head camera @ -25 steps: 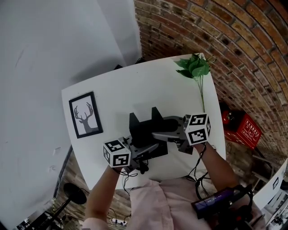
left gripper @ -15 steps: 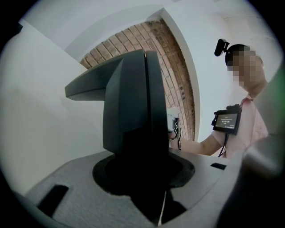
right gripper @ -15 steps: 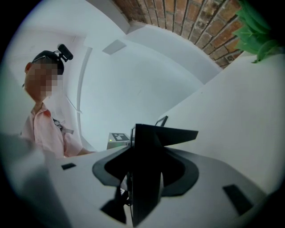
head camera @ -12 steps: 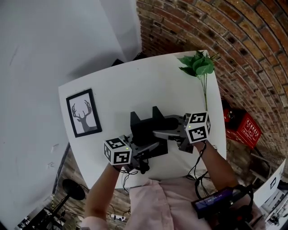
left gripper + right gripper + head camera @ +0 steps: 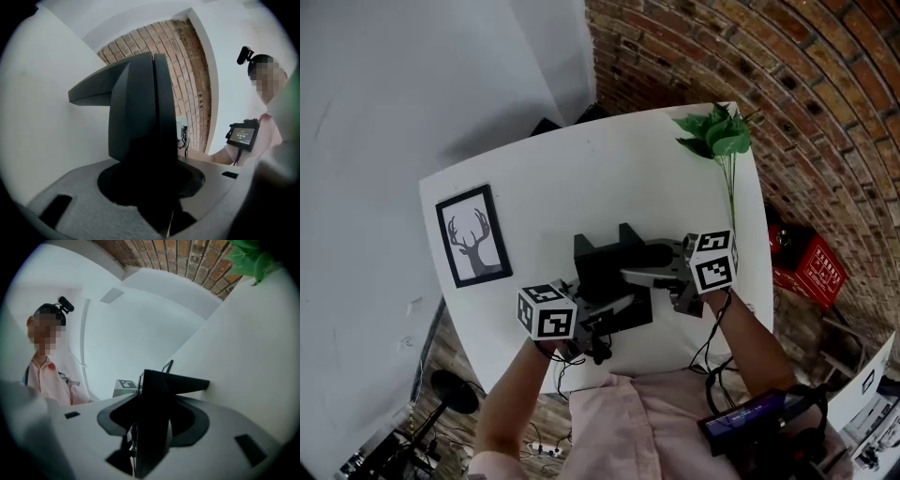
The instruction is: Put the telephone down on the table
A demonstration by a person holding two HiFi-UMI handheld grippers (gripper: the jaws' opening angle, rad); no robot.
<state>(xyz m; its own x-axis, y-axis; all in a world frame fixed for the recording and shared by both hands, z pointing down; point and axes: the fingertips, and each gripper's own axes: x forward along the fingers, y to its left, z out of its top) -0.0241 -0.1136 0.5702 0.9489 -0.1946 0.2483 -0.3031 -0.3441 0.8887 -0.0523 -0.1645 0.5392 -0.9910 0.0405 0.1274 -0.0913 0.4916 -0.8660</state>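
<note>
Telephone (image 5: 607, 266) (in left tongs (image 5: 615, 307), right tongs (image 5: 643, 275))

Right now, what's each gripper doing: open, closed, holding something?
Left gripper: closed on the black telephone.
Right gripper: closed on the same telephone, from the other side.

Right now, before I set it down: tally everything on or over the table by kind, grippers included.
telephone: 1, gripped from both sides
framed deer picture: 1
green plant sprig: 1
grippers: 2, the left gripper and the right gripper, each shut on the telephone
Total: 5
</note>
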